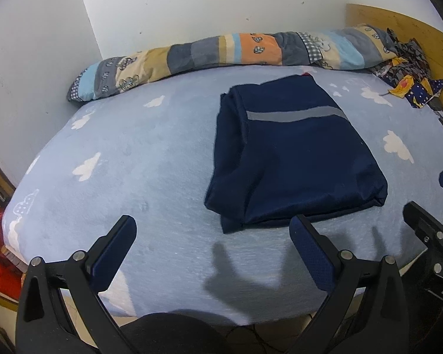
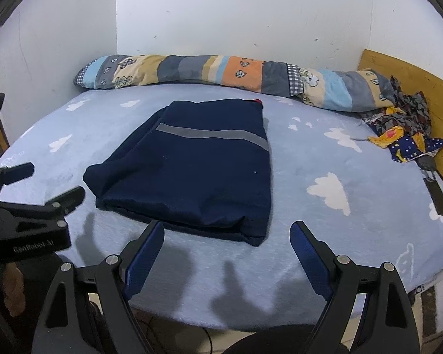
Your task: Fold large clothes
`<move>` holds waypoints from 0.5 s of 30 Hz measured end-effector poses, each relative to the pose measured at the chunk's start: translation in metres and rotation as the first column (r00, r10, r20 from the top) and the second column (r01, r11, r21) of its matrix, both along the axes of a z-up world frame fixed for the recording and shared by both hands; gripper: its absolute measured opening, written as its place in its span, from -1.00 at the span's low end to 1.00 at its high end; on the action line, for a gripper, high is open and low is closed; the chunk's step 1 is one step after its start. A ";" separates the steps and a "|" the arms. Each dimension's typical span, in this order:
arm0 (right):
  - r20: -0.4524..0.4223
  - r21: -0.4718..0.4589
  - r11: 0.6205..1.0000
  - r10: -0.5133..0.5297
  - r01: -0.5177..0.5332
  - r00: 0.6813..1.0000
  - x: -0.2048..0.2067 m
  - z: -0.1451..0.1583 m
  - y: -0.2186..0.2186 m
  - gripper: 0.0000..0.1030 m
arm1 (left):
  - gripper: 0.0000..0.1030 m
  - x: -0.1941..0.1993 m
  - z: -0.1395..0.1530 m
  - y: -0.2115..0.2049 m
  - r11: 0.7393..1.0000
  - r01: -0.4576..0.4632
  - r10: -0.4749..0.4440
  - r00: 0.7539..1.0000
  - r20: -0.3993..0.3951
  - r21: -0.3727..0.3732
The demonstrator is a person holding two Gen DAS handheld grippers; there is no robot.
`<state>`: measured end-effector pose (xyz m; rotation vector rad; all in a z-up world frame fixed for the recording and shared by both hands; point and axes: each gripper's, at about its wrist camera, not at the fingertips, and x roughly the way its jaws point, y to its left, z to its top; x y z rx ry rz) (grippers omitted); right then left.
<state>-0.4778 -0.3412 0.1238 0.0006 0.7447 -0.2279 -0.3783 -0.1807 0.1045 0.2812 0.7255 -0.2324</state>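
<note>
Pale-blue, cloud-printed fleece bed [image 2: 354, 177], white wall behind. Navy garment with grey reflective stripe [image 2: 198, 165] lies mid-bed as a compact rectangle, judged folded, perhaps one fold left. Left claw [image 1: 212, 253] and right claw [image 2: 227, 253] hover at the near edge, both spread wide, gripping nothing. Free sheet on every side; patchwork quilt roll [image 2: 221, 73] lines the far edge.

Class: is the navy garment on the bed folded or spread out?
Folded: the navy garment lies as a compact rectangle with stacked layers showing at its edges.
</note>
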 end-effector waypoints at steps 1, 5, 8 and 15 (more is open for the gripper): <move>0.002 0.002 1.000 -0.002 0.002 1.000 -0.003 0.001 0.001 0.73 | 1.00 -0.001 0.002 0.003 1.000 -0.004 0.004 1.000 0.009 0.001; 0.009 0.003 1.000 -0.005 0.005 1.000 -0.014 0.004 0.002 0.73 | 1.00 -0.002 0.011 0.017 0.999 -0.024 0.025 0.999 0.025 -0.021; 0.013 -0.015 1.000 -0.007 0.007 1.000 -0.023 0.007 0.005 0.73 | 1.00 -0.004 0.016 0.024 0.999 -0.040 0.041 0.998 0.045 -0.024; 0.070 0.012 1.000 -0.012 0.011 0.997 -0.031 0.036 -0.004 0.73 | 1.00 -0.011 0.026 0.031 0.999 -0.044 0.045 0.995 0.084 -0.013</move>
